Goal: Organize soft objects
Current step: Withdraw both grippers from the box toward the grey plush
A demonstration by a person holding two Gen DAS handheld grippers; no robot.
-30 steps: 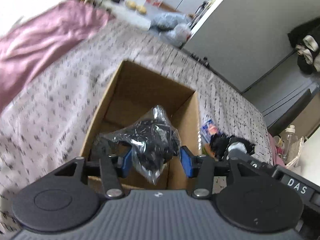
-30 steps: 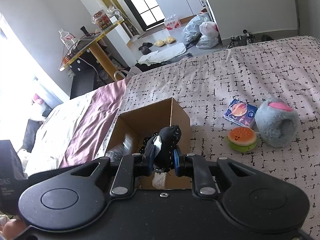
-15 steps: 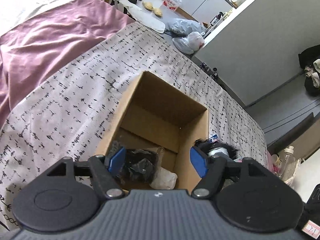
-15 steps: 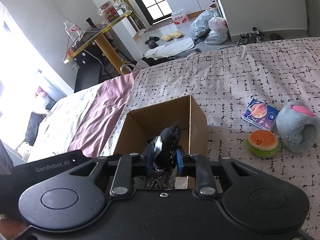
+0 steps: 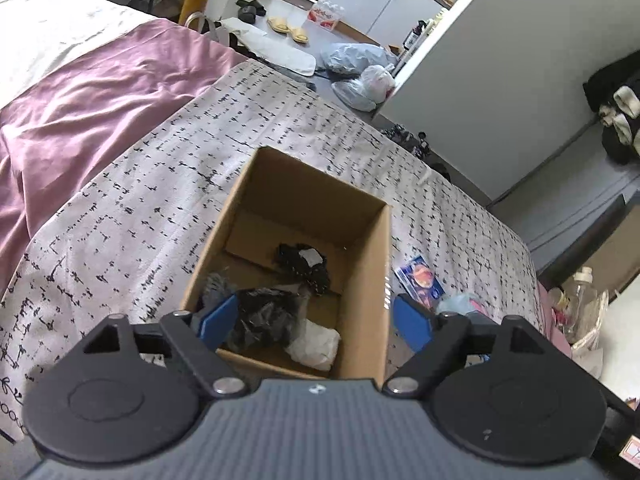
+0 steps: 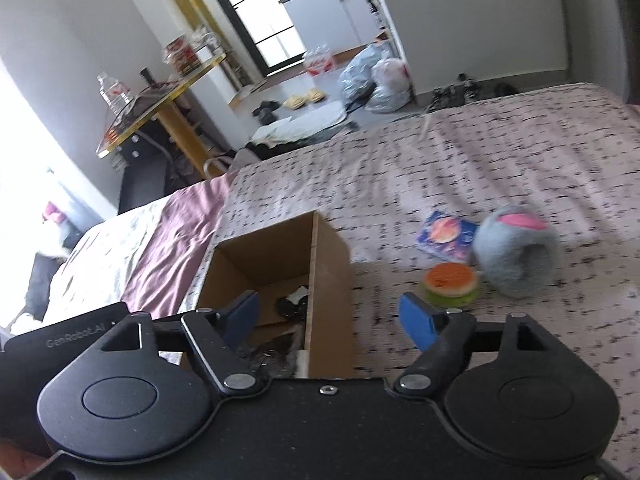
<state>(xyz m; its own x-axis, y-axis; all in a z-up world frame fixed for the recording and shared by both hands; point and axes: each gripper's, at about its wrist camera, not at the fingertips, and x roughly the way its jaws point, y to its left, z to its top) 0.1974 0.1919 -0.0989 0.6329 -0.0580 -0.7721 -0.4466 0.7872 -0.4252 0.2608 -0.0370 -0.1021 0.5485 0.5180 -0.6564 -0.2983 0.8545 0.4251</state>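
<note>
An open cardboard box [image 5: 370,248] [image 6: 330,264] stands on the patterned bedspread. Inside lie a black soft toy with a white tag [image 5: 304,262] [image 6: 294,304] and a black item in a clear plastic bag [image 5: 264,318]. My left gripper [image 5: 314,320] is open and empty above the box's near edge. My right gripper [image 6: 328,318] is open and empty over the box's right wall. Right of the box lie a plush burger [image 6: 450,280], a grey and pink plush slipper [image 6: 516,250] and a blue tissue packet [image 6: 444,234] [image 5: 420,278].
A mauve blanket [image 5: 80,104] covers the bed left of the box. Beyond the bed's far edge are bags [image 6: 376,76], slippers and a yellow-legged table [image 6: 160,100]. A bottle [image 5: 584,292] stands off the bed's right side.
My left gripper let the bagged black item fall into the box and drew back. My right gripper opened and dropped the black toy into the box.
</note>
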